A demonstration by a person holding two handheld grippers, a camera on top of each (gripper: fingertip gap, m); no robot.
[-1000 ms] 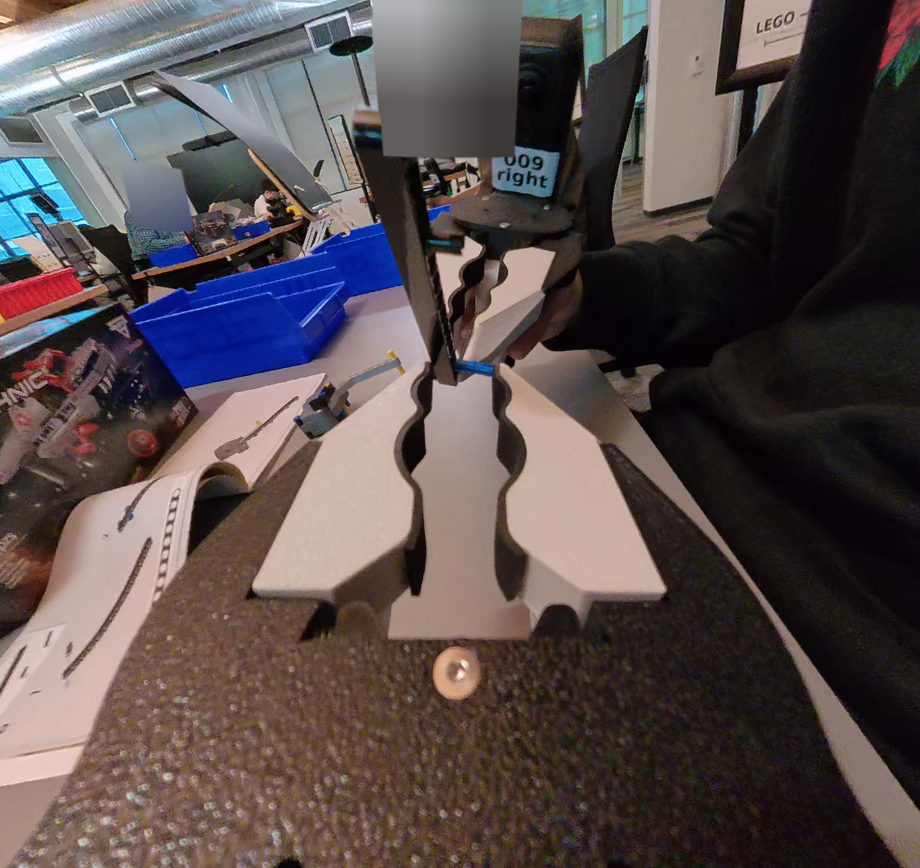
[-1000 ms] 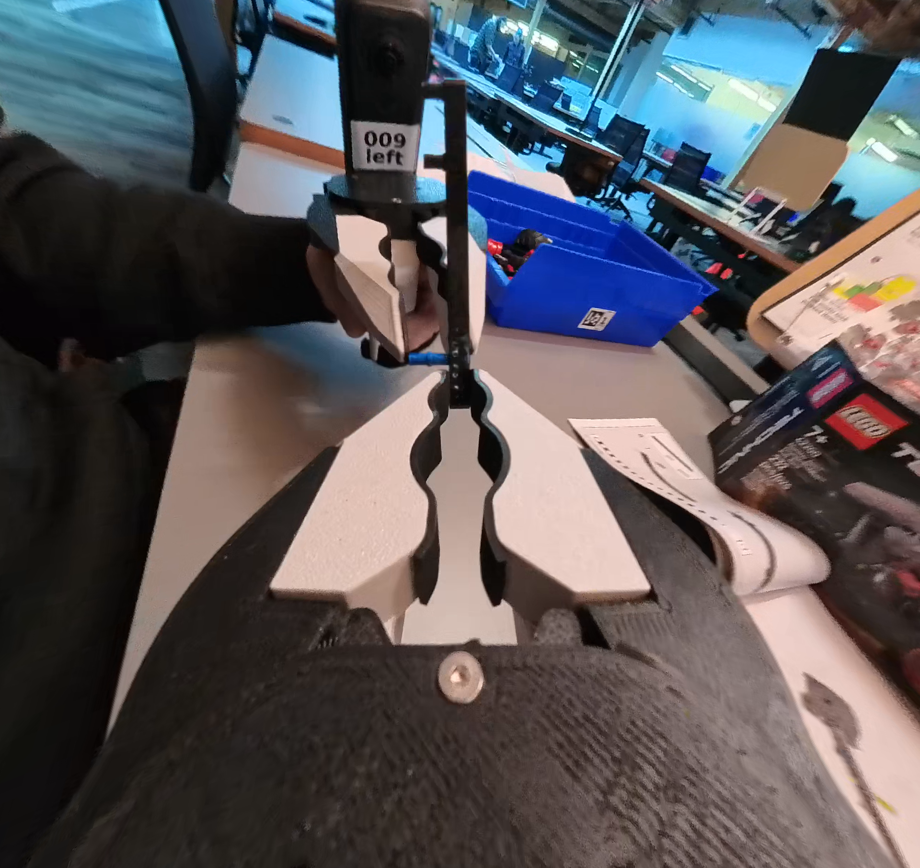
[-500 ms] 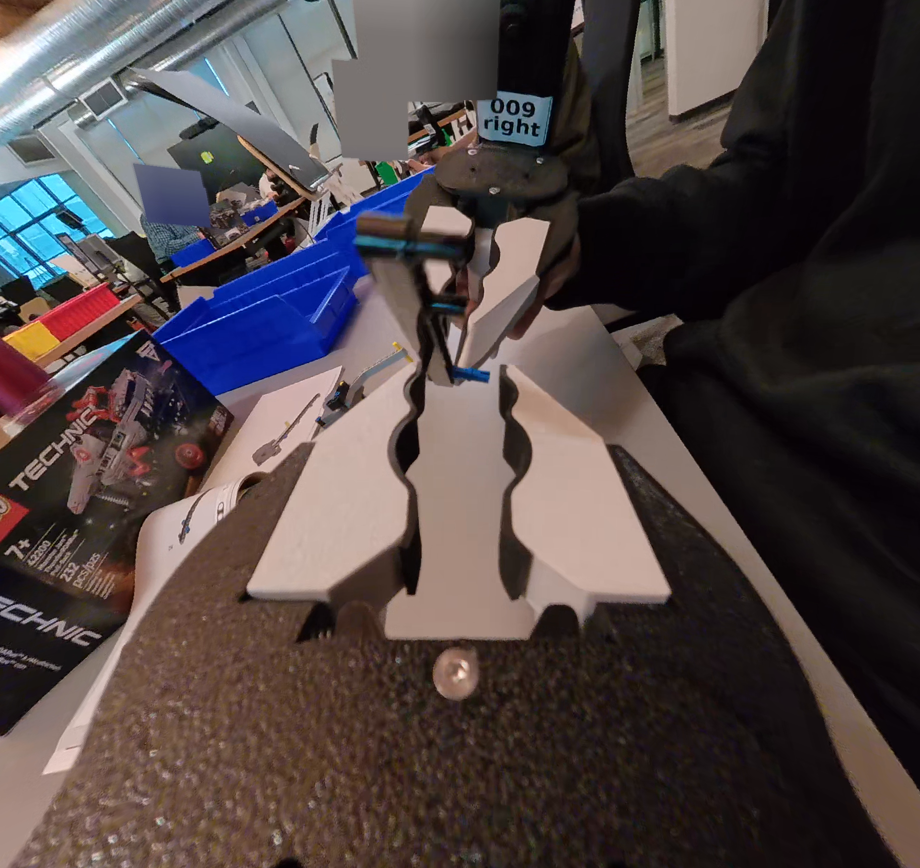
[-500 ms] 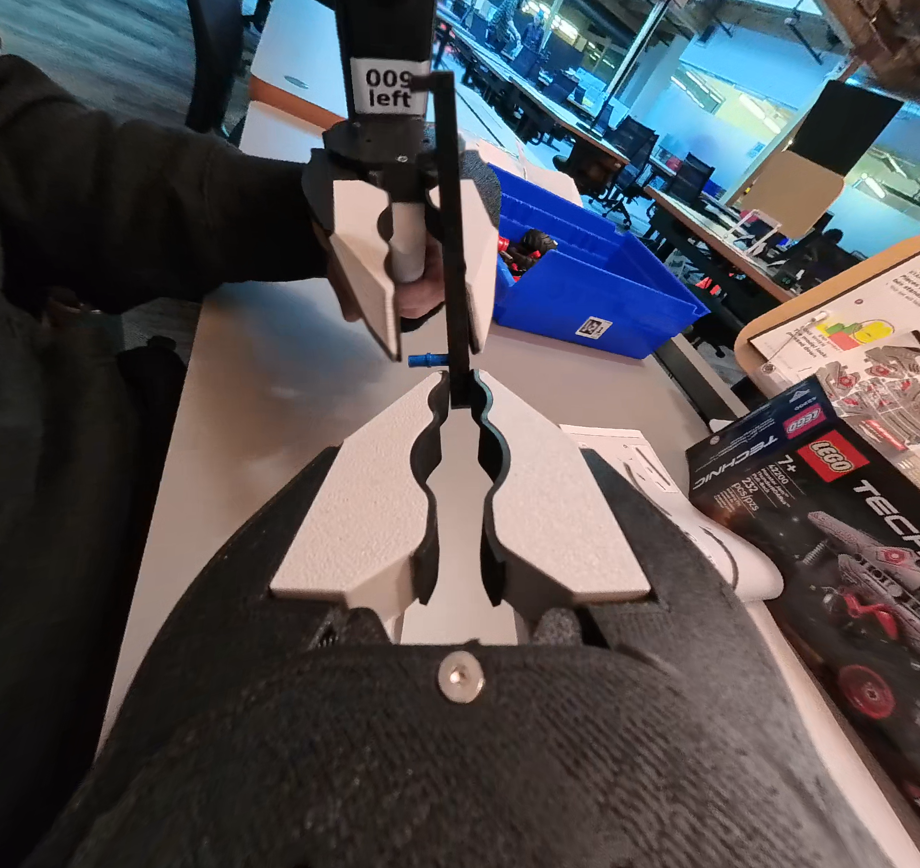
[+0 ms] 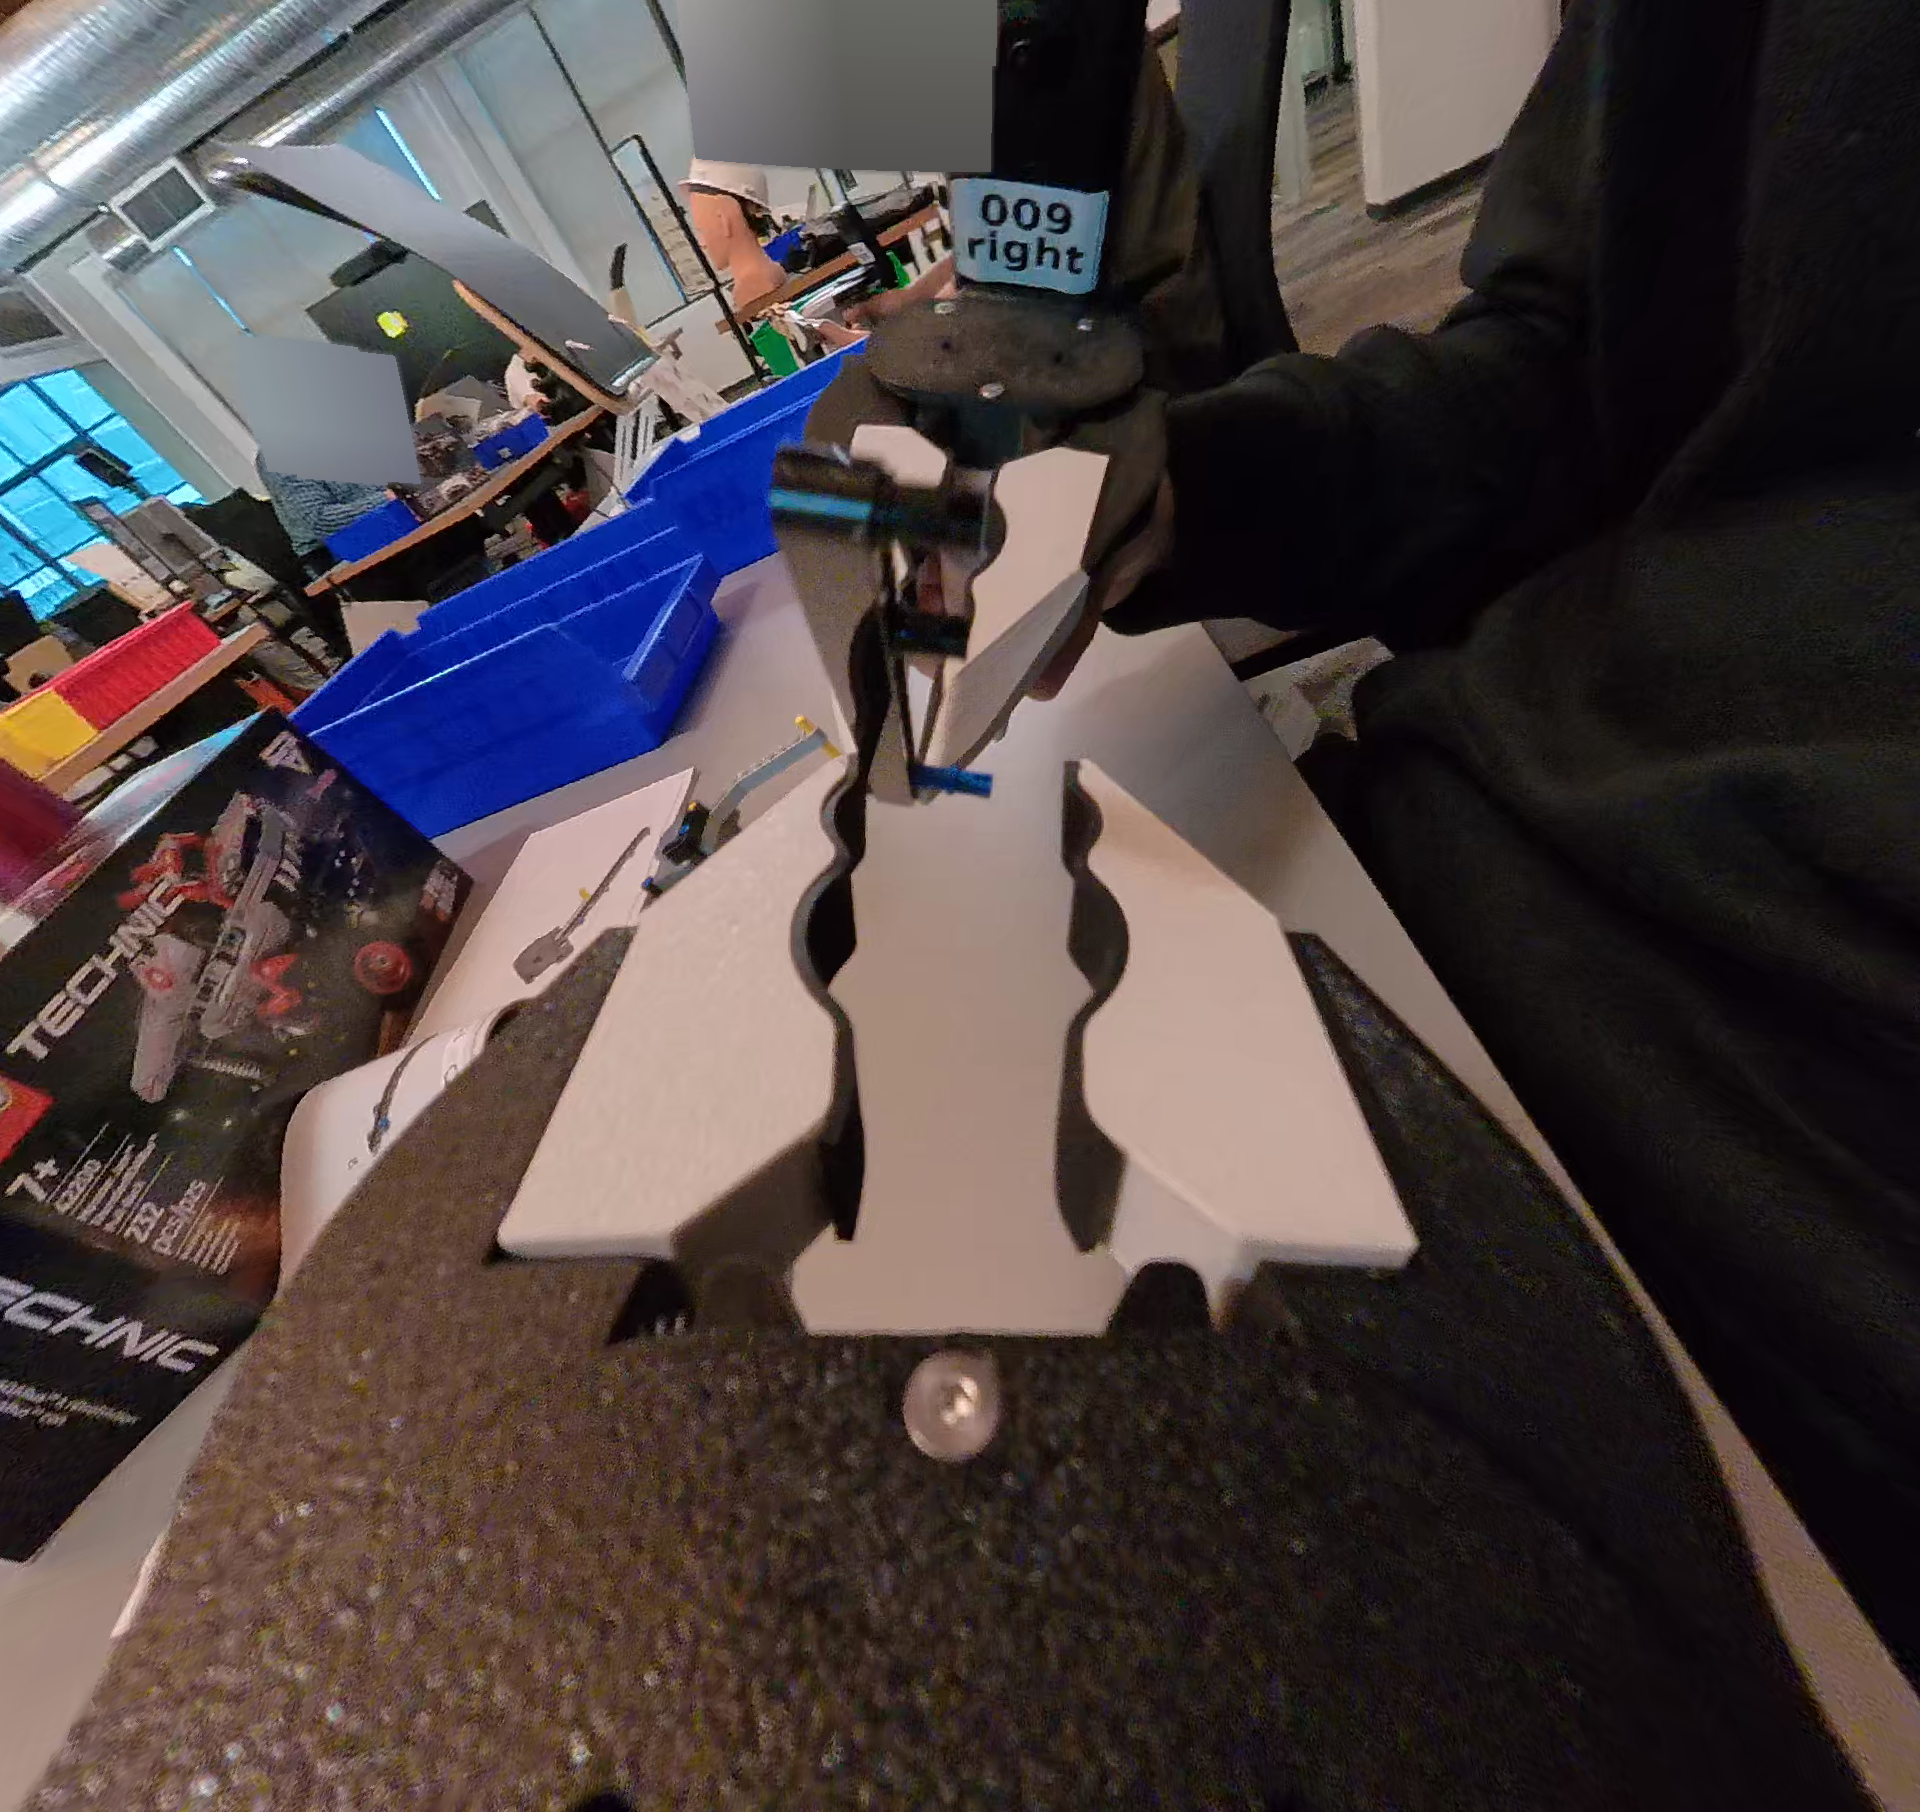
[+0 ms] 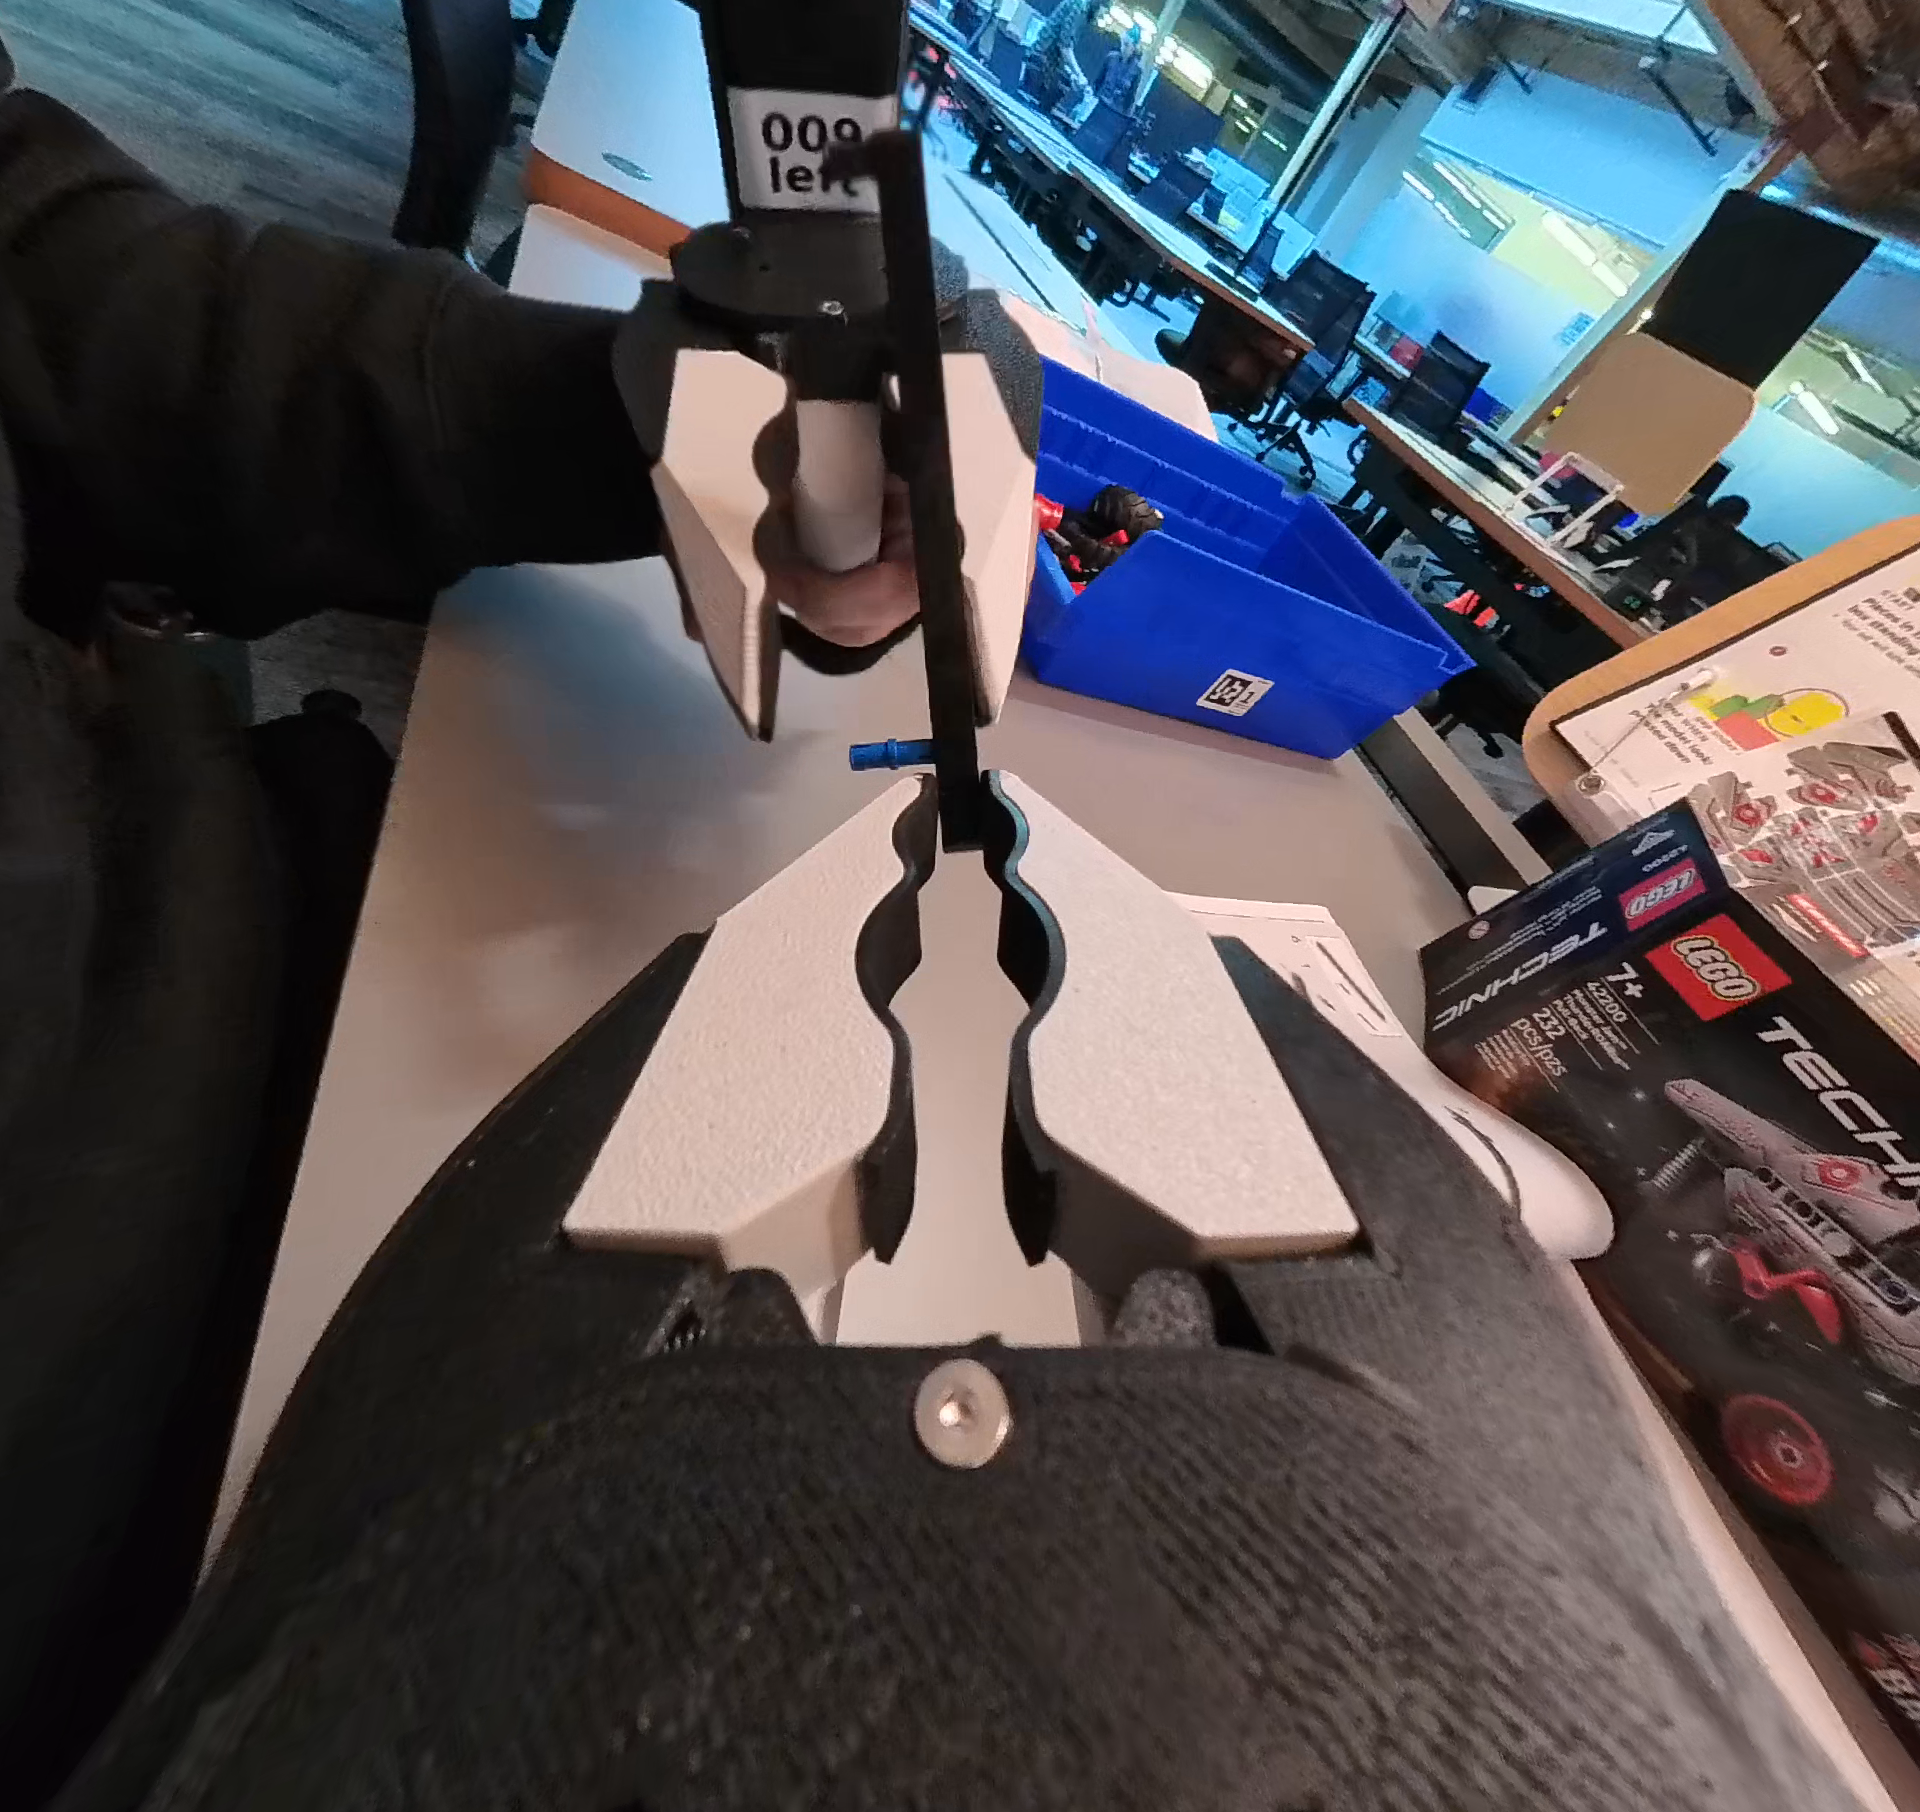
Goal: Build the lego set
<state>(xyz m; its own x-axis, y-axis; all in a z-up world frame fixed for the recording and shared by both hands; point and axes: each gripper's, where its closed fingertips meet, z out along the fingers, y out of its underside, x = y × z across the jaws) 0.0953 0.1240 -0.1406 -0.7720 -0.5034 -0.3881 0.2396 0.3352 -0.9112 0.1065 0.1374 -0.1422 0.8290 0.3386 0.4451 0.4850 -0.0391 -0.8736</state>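
Parting from blue pin (image 6: pixel 885 754), left gripper (image 5: pixel 961 791) now empty, spread wide; right gripper (image 6: pixel 958 806) clamps black beam (image 6: pixel 935 474) mid-frame, pin seated near its lower end: insertion likely done.
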